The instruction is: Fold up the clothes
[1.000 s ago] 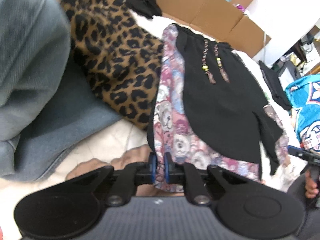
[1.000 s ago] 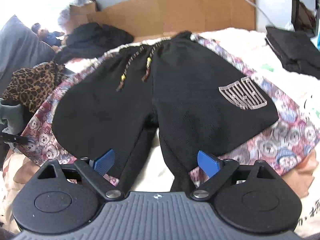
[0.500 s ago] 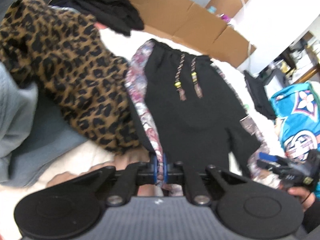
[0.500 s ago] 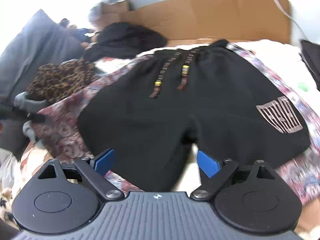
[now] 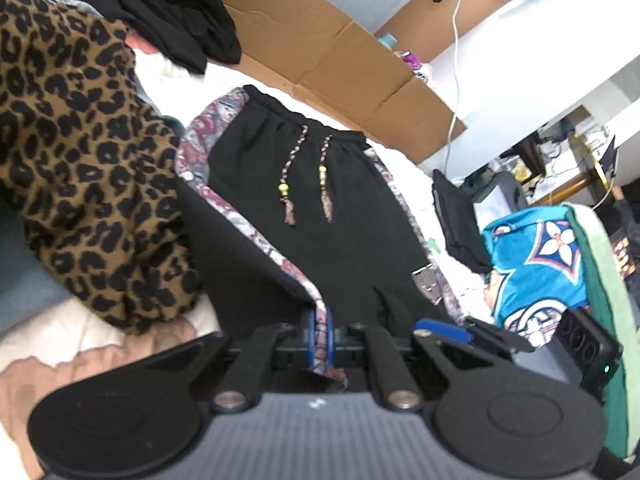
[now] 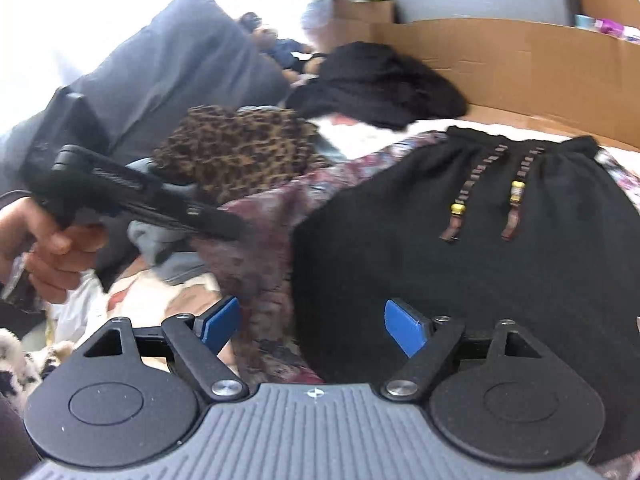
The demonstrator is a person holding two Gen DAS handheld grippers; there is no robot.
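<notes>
One pair of black shorts [image 5: 340, 216] lies flat on one patterned cloth [image 6: 264, 248] — two beaded drawstrings [image 6: 486, 204]. Left gripper [image 5: 319, 338] pinches the cloth's edge; right gripper [image 6: 312, 322], jaws narrowing, straddles the hem unclamped.

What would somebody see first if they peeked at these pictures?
Probably the black shorts with beaded drawstrings, spread flat in the middle of the bed on a patterned bear-print cloth. The left gripper is pinching that cloth's lifted edge, and the right gripper sits open over the near edge of the cloth and shorts. Next comes the fuzzy leopard-print garment, heaped left of the shorts.
</notes>
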